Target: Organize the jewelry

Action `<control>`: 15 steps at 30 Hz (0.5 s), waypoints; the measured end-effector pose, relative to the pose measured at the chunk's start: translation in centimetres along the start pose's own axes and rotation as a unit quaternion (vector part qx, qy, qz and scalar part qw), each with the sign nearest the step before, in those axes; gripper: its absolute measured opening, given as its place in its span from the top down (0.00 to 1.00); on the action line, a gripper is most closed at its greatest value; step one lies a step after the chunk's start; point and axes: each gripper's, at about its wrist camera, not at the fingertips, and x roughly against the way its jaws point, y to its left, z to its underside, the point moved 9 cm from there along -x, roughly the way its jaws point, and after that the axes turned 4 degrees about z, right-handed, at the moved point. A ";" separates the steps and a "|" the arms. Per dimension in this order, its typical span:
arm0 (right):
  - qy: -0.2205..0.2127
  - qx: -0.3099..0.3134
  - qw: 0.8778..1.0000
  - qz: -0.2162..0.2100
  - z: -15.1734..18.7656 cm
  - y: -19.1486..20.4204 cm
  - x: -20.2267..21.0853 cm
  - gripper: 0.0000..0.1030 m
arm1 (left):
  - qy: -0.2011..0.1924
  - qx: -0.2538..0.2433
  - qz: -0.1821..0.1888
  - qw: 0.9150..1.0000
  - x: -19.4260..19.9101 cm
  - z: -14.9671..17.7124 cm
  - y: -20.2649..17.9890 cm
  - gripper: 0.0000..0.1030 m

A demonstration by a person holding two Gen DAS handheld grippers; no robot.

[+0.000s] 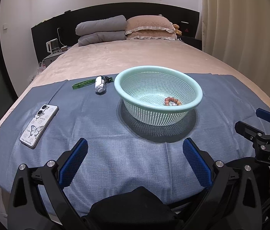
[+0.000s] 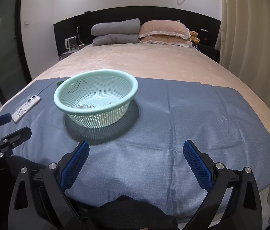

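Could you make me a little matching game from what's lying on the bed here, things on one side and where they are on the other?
Things:
1. bead bracelet
2. phone
3. basket
4. pillows

Places:
A. at the headboard
B. middle of the blue cloth
C. inside the basket
D. left edge of the blue cloth

Pairs: 1-C, 2-D, 3-B, 4-A

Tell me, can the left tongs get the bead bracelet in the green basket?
Probably yes. The left tongs are open and empty, the basket has no lid, and only bare blue cloth lies between them. The bead bracelet sits low behind the near rim, so they'd likely need to come in from above.
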 end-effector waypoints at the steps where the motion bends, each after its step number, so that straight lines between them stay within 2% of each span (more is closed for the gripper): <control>1: 0.000 0.000 1.000 0.000 0.0 -0.1 0.0 0.08 | 0.000 0.000 -0.001 1.000 0.0 0.0 0.0 0.05; 15: 0.001 0.000 1.000 -0.002 0.1 -0.1 -0.1 0.08 | 0.003 0.001 0.001 1.000 0.0 0.0 -0.1 0.06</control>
